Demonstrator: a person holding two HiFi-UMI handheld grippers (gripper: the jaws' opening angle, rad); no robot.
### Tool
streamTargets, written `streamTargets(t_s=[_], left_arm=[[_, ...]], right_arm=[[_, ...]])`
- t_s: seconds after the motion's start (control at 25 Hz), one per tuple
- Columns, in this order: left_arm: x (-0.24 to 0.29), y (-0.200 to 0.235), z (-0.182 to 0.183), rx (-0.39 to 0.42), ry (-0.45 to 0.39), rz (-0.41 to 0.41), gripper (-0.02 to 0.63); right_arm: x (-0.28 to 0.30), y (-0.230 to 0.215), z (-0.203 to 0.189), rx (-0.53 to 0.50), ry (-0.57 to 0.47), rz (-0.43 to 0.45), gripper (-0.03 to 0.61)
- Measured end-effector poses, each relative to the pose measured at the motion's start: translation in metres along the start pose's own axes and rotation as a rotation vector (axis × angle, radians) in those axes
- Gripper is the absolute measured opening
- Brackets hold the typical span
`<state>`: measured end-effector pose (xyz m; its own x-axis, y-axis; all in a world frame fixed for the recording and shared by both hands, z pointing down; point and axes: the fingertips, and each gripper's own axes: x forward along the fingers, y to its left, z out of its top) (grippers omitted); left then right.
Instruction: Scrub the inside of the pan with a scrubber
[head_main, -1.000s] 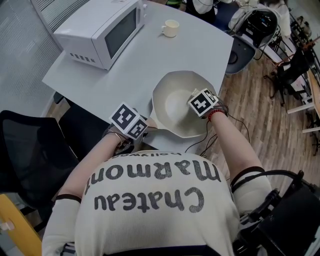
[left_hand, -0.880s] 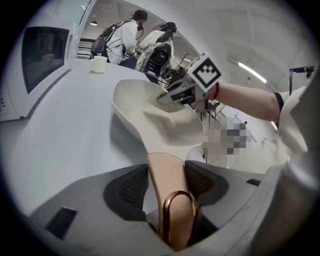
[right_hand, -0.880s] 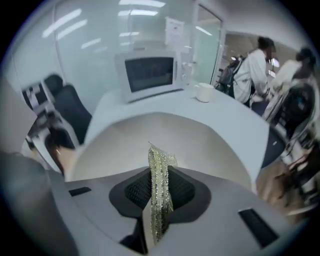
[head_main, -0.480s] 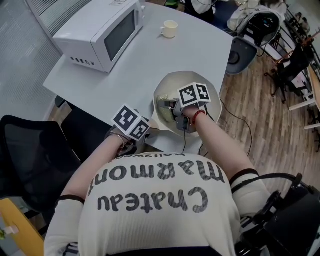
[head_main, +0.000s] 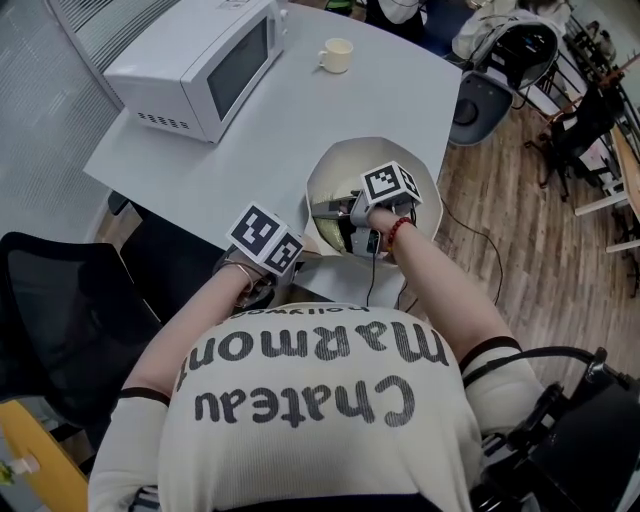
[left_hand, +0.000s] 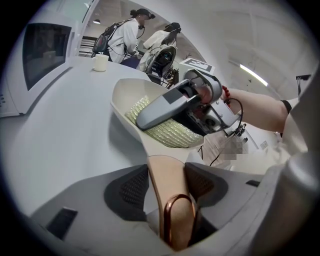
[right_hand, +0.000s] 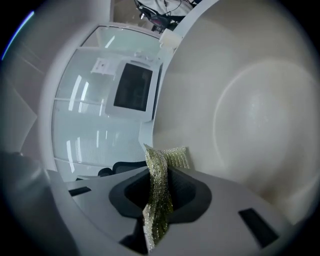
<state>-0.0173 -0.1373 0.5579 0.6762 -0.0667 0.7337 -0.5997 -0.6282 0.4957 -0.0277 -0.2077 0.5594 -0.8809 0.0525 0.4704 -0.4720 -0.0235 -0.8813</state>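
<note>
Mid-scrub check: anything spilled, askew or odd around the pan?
Nothing stands out. The left gripper grips the handle of the pan, and the right gripper holds the scrubber inside it. The microwave and cup stand upright on the table.

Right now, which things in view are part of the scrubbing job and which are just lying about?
In the job: pan; pan handle, clamped in the left gripper; scrubber, pinched in the right gripper, inside the pan.
Just lying about: microwave and cup on the table; black office chair.
</note>
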Motion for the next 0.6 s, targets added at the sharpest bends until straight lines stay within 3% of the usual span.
streamTargets(t_s=[0.28,0.6], left_arm=[[0.003,0.003,0.009,-0.016,-0.005,0.002,0.229],[-0.004,-0.010,-0.007,-0.027,-0.026,0.004,0.229]], right_arm=[[-0.013,-0.002,-0.027,-0.159,0.183,-0.115,0.064],[-0.024,-0.015,-0.061,-0.209,0.249,-0.215,0.064]])
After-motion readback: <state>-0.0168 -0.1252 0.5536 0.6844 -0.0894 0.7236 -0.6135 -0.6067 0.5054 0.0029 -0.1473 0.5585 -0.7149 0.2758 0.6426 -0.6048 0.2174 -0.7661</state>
